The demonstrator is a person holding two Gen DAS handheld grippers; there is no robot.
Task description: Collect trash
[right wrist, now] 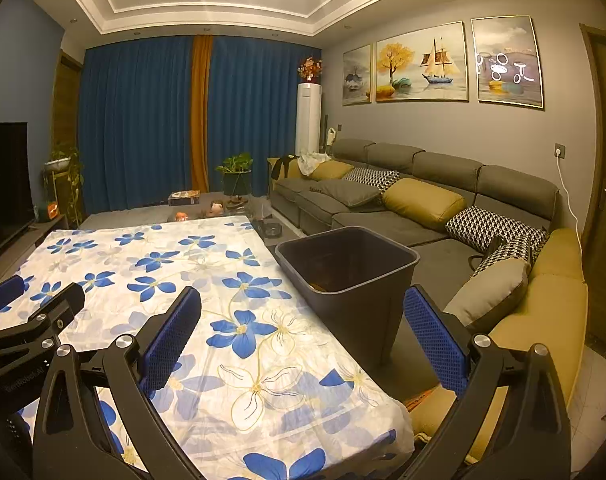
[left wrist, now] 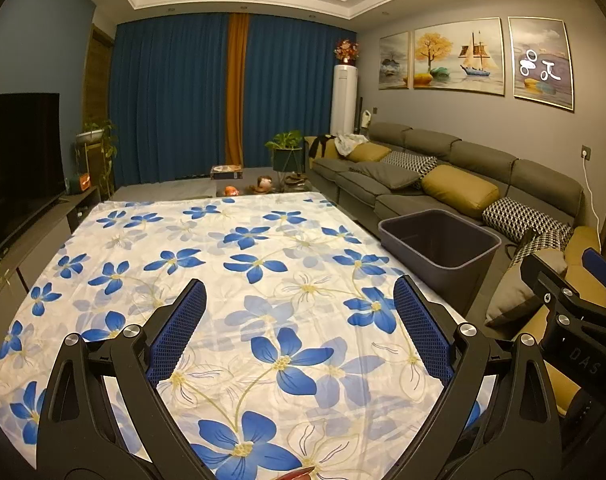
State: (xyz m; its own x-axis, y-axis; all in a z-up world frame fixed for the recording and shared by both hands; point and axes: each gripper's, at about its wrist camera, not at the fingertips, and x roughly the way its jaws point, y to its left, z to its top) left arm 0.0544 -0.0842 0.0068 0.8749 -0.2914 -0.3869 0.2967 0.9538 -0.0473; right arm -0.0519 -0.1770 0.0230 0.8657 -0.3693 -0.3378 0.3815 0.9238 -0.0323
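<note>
A dark grey trash bin (left wrist: 439,248) stands on the floor between the table and the sofa; in the right wrist view the bin (right wrist: 347,264) has something brownish at its bottom. My left gripper (left wrist: 299,284) hangs open over the flowered tablecloth (left wrist: 239,240), with nothing between its blue pads. My right gripper (right wrist: 303,292) is also open and empty, above the table's right edge beside the bin. A small red sliver (left wrist: 299,473) shows at the bottom edge of the left wrist view; what it is I cannot tell. Each gripper shows in the other's view: right gripper (left wrist: 571,268), left gripper (right wrist: 39,294).
A grey sofa (right wrist: 403,216) with yellow and patterned cushions runs along the right wall. A television (left wrist: 19,160) stands on a low cabinet at the left. Potted plants (left wrist: 287,152), a low glass table with small objects and blue curtains lie beyond. An orange item (right wrist: 419,398) lies by the sofa.
</note>
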